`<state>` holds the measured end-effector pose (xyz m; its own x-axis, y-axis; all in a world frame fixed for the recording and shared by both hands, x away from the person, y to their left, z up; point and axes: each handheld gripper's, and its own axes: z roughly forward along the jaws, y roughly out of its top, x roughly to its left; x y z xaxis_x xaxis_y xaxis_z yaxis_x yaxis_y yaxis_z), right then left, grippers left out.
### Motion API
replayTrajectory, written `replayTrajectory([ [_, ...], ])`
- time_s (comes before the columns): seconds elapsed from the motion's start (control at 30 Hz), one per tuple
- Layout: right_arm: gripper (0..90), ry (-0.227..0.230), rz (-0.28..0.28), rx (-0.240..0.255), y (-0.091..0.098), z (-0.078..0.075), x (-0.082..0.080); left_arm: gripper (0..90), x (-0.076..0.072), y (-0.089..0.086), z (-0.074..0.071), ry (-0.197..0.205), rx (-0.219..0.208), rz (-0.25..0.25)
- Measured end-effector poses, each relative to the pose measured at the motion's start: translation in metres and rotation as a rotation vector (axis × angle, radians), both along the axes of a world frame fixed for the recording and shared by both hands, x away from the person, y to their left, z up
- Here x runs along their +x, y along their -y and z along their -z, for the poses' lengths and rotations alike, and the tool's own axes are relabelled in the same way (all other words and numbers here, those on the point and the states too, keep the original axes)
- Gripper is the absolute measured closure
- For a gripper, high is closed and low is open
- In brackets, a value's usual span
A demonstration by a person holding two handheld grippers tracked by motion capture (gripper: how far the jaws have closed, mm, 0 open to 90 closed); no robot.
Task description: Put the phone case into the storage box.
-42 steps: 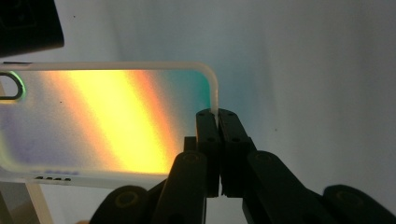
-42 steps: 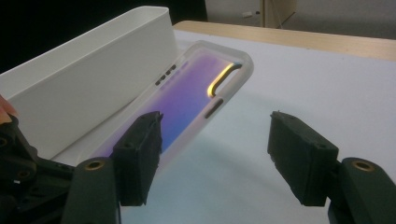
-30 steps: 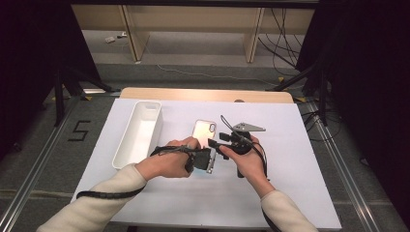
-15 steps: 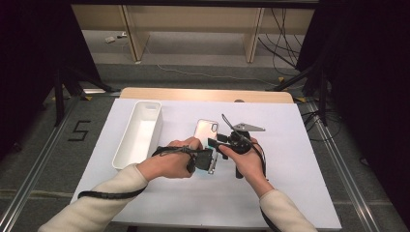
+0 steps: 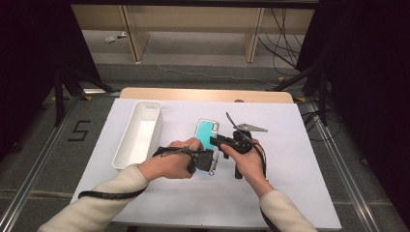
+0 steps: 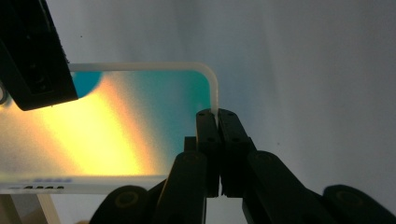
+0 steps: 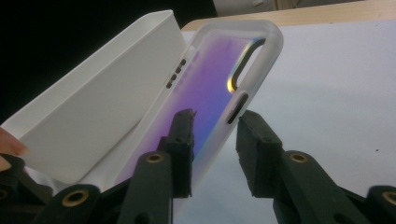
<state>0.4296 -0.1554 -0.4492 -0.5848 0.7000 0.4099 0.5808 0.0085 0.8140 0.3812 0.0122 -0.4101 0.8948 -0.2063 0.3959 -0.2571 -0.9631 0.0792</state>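
One phone case [image 5: 208,134], translucent-rimmed with a teal-to-yellow iridescent back, lies on the white tabletop [image 5: 300,159] just right of the white tray [image 5: 138,137]; the tray serves as landmark for this entry. Left tongs [image 5: 212,164], held in the person's left hand [image 5: 169,164] near the tray's front corner, are pinched shut on the case's thin rim at its near corner [image 6: 214,100]; judged purpose: to pin or lift that edge so the case cannot slide. Right tongs [image 7: 214,140], in the right hand [image 5: 249,162] farther right of the tray, straddle the case's side wall by the button slot [image 7: 237,108], one finger [image 7: 183,135] over the inner face, the other outside; the jaws stand at a middling gap and have just been closing, with the rim between them, pads not yet visibly pressing. Judged purpose: a second grip on the opposite side, so the flexible case is carried level between two holds. Tray: long, rectangular, open-topped, its interior bare as far as the high view shows; its placement beside the case suggests it is the likely destination. Grey three-cornered plate [image 5: 251,128] sits atop the right tongs.
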Motion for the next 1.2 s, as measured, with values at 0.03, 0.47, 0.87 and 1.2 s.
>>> replayTrajectory([
  [0.03,69.5,0.004,0.001,0.000,0.000,0.000,0.000,88.1,0.000,0.000,0.000,0.003,0.001,0.002],
  [0.47,75.6,-0.027,0.001,0.057,0.000,-0.003,-0.004,88.0,0.002,0.002,0.004,0.013,-0.012,0.023],
  [0.87,79.7,-0.016,0.003,0.072,0.000,-0.004,-0.005,87.2,0.004,0.002,0.008,0.010,-0.028,0.033],
  [1.2,82.4,-0.026,-0.017,0.093,-0.002,-0.006,-0.007,86.3,0.006,0.001,0.012,0.002,-0.034,0.027],
])
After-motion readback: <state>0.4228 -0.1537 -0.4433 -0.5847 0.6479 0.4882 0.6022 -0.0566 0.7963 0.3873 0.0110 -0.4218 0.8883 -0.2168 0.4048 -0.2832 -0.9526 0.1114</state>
